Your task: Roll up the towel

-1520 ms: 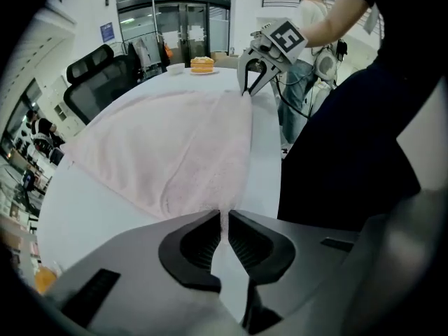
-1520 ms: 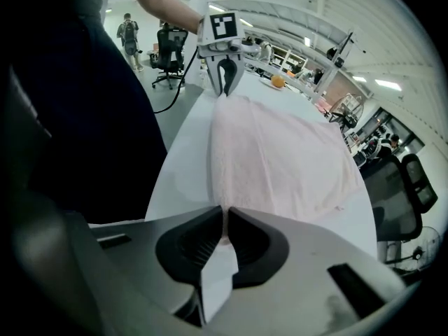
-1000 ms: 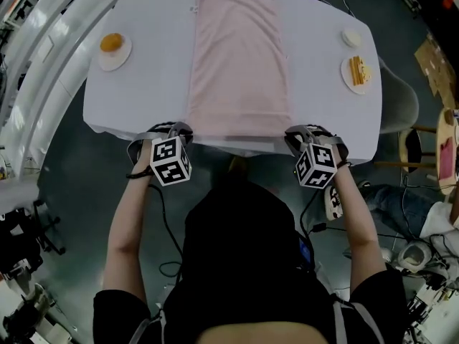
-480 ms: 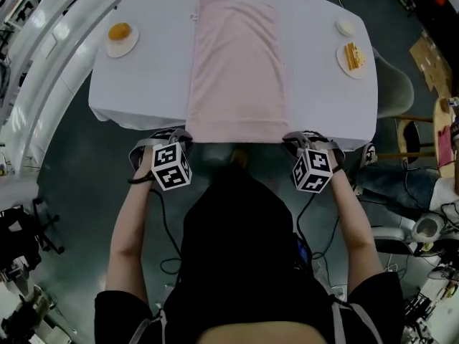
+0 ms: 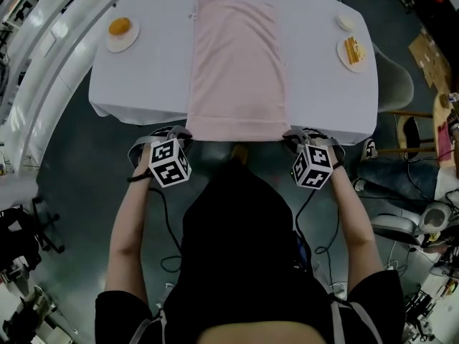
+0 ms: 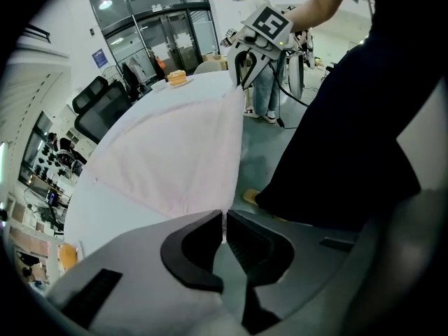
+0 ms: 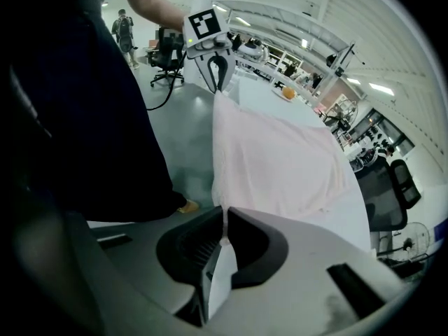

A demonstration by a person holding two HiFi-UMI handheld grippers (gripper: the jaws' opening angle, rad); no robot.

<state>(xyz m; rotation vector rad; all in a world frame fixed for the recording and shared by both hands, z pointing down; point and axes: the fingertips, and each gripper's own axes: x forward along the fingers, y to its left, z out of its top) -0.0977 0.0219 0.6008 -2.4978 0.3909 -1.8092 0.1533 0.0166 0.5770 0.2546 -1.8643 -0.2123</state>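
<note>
A long pink towel lies flat along the middle of the white table, and its near edge hangs just past the table's front edge. My left gripper is shut on the towel's near left corner, and my right gripper is shut on the near right corner. In the left gripper view the towel runs out of the closed left gripper toward the right gripper. The right gripper view mirrors this: the towel is pinched in the right gripper, with the left gripper at the far corner.
A plate with an orange item sits at the table's far left. A plate of food and a small white dish sit at the far right. A chair stands right of the table.
Both grippers have come back toward the person with the towel's near corners. The towel has slid with them, so its near edge now reaches the table's front edge.
</note>
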